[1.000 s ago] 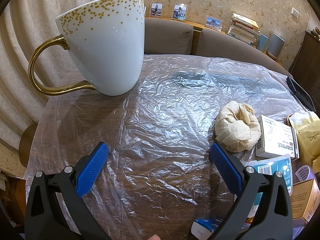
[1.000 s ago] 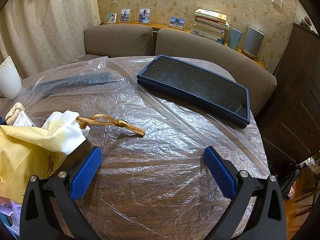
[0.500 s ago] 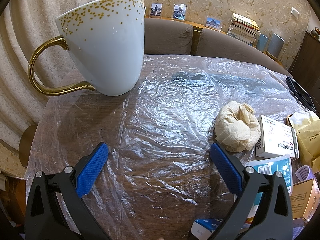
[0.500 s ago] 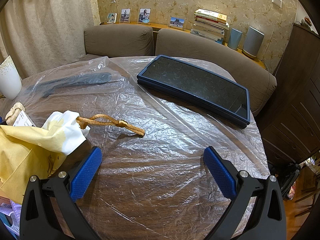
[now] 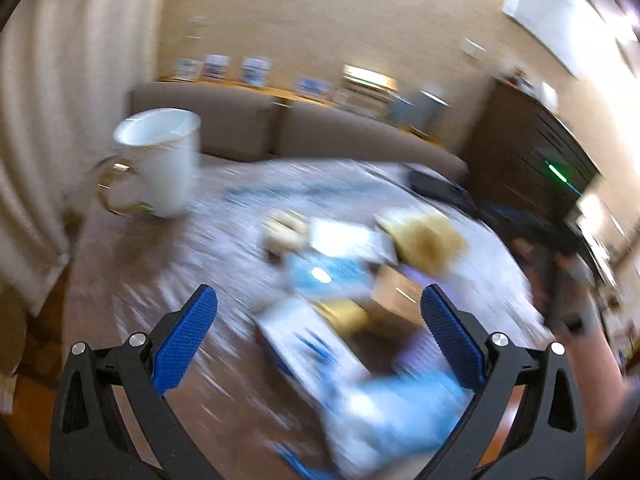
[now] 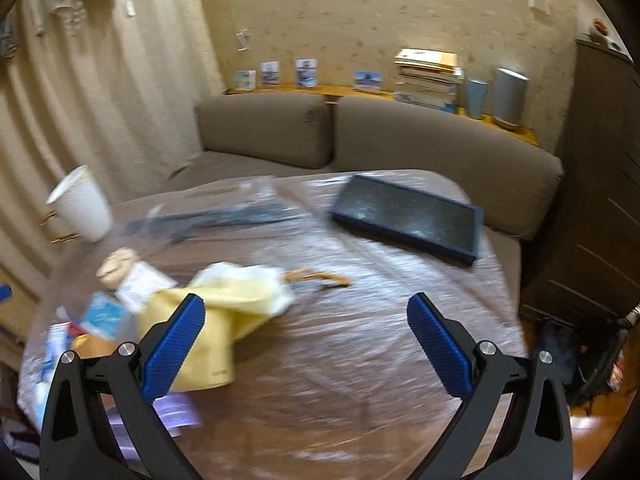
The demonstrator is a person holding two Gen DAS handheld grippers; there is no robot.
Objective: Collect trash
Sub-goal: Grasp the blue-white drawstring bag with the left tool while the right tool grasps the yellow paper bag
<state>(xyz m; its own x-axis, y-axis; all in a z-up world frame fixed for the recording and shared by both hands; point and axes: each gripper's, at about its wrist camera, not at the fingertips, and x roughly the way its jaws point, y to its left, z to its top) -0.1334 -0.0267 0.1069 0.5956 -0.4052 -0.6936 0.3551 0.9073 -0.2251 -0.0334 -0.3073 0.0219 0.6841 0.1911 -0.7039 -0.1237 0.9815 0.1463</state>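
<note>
Both views are motion-blurred. A pile of trash lies on the plastic-covered round table: a crumpled beige paper wad (image 5: 286, 226) (image 6: 116, 266), a white box (image 5: 344, 238) (image 6: 142, 282), blue packets (image 5: 328, 274) (image 6: 102, 314), a brown carton (image 5: 394, 292) and a yellow bag (image 6: 224, 304) (image 5: 424, 240) with an orange cord (image 6: 320, 276). My left gripper (image 5: 318, 334) is open and empty, raised above the near side of the pile. My right gripper (image 6: 306, 342) is open and empty, raised above the table just right of the yellow bag.
A white mug with a gold handle (image 5: 160, 164) (image 6: 82, 204) stands at the table's far left. A dark blue tray (image 6: 408, 216) lies at the far right, a dark flat object (image 6: 224, 218) under the plastic sheet. A brown sofa (image 6: 360, 136) is behind; a dark cabinet (image 6: 592, 200) at right.
Both grippers have lifted up and back from the table, so both views now look down on the whole tabletop. The left view has swung right toward the pile. Both stay open.
</note>
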